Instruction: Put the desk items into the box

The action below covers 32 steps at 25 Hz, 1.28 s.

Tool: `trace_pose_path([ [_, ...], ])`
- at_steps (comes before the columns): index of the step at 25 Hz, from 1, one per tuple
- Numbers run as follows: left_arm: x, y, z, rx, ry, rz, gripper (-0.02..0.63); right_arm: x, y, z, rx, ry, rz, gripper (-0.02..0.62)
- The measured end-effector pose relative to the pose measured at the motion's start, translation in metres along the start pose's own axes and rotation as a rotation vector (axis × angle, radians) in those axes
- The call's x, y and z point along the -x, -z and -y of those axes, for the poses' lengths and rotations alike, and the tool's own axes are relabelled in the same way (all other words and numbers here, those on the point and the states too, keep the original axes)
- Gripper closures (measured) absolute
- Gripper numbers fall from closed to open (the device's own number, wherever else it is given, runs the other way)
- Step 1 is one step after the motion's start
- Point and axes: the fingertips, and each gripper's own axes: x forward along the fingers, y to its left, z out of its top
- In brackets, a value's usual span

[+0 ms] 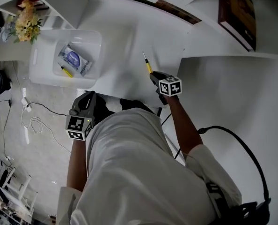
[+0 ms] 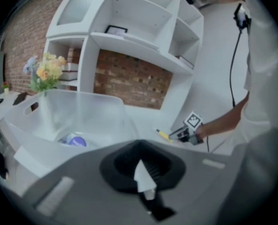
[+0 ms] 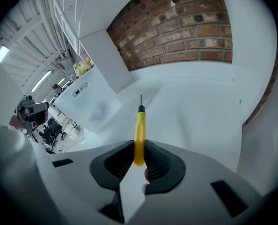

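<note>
A yellow-handled screwdriver [image 3: 139, 130] sticks out forward from my right gripper [image 3: 139, 146], whose pads are shut on its handle. In the head view that gripper [image 1: 155, 78] hangs over the white desk [image 1: 120, 41] with the screwdriver [image 1: 148, 65] pointing away from me. The white plastic box [image 1: 40, 55] stands to the left, holding a blue-labelled packet [image 1: 75, 59] and a small yellow-and-black pen [image 1: 66, 71]. My left gripper [image 1: 88, 96] is low at the desk's near edge, just right of the box; its jaws [image 2: 140, 146] look shut with nothing in them.
A bunch of yellow flowers [image 1: 26, 22] stands behind the box. A brown book [image 1: 237, 13] lies at the far right of the desk. White shelving [image 2: 129, 27] rises against a brick wall. Cables [image 1: 33, 121] trail on the floor at left.
</note>
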Motion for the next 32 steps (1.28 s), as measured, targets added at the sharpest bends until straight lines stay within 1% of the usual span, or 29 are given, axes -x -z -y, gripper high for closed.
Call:
trace_pose_path([
  [4, 0.009, -0.006, -0.017, -0.007, 0.011, 0.019, 0.603, 0.008, -0.029, -0.025, 0.012, 0.003, 0.061, 0.534],
  [8, 0.014, -0.013, -0.028, -0.022, 0.029, 0.029, 0.603, 0.012, -0.057, -0.052, 0.052, -0.007, 0.106, 0.534],
  [18, 0.032, -0.022, -0.062, -0.018, 0.026, 0.070, 0.603, 0.011, -0.100, -0.113, 0.111, -0.038, 0.163, 0.534],
  [26, 0.039, -0.025, -0.081, -0.010, 0.025, 0.092, 0.603, 0.008, -0.140, -0.154, 0.180, -0.065, 0.201, 0.534],
  [32, 0.044, -0.025, -0.098, 0.001, 0.021, 0.098, 0.603, 0.002, -0.169, -0.188, 0.244, -0.090, 0.211, 0.534],
])
